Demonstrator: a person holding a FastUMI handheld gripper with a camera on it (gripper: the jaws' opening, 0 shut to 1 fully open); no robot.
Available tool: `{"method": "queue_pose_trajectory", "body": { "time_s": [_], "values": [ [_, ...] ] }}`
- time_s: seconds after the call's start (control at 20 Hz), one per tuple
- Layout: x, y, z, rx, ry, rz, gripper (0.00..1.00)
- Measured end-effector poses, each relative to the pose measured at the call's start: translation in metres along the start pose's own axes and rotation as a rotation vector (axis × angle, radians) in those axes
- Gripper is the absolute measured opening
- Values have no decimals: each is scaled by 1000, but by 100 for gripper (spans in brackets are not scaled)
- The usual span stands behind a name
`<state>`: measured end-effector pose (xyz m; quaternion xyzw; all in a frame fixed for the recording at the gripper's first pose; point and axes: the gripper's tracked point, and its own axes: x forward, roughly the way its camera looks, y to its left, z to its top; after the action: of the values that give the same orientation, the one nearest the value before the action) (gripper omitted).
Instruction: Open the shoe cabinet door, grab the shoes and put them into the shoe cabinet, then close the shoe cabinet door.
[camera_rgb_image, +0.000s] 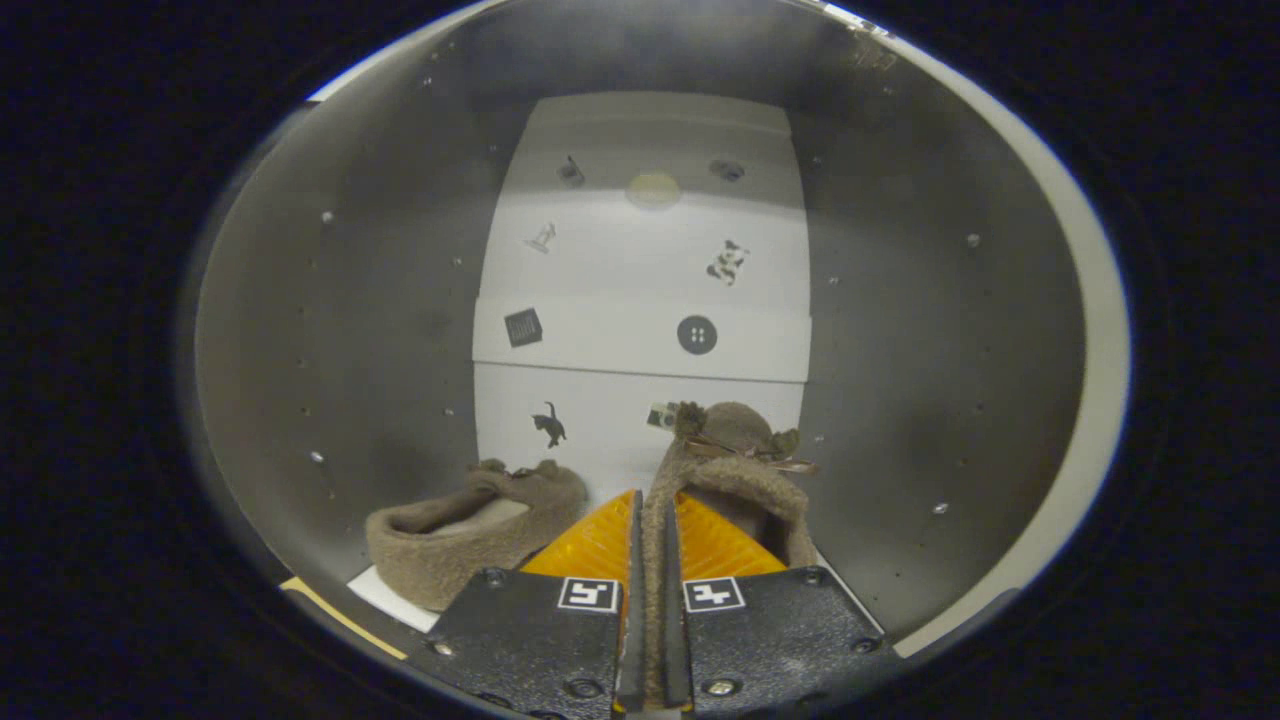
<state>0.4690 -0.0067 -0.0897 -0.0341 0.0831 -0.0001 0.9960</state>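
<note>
brown fuzzy slipper (735, 470) pinched by gripper (652, 530), second slipper (470, 535) beside, inside cabinet (330, 330)

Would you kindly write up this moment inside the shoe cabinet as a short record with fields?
setting: inside the shoe cabinet, grey side walls, white back panel with small stickers
gripper: fingers shut on the held slipper, pinching its fuzzy collar
held slipper: brown, between and just beyond the fingers, toe towards the back panel
other slipper: brown, resting on the cabinet floor beside the fingers, apart from the held one
task stage: second slipper not yet released; door closing remains
</note>
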Motion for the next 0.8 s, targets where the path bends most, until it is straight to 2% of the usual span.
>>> {"method": "queue_pose_trajectory", "body": {
  "time_s": [0.05, 0.1, 0.2, 0.35, 0.4, 0.55, 0.8],
  "values": [
    [10, 2, -11, 0, 35, 8, 11],
    [12, 14, -9, 22, 9, 64, 11],
    [22, 19, -10, 44, 1, 69, 12],
    [23, 34, -15, 131, 11, 119, 14],
    [20, 32, -11, 158, -9, 98, 16],
    [10, 37, -6, 203, -24, 109, 25],
    [-41, 35, 23, 192, -74, 96, 69]
  ]
}}
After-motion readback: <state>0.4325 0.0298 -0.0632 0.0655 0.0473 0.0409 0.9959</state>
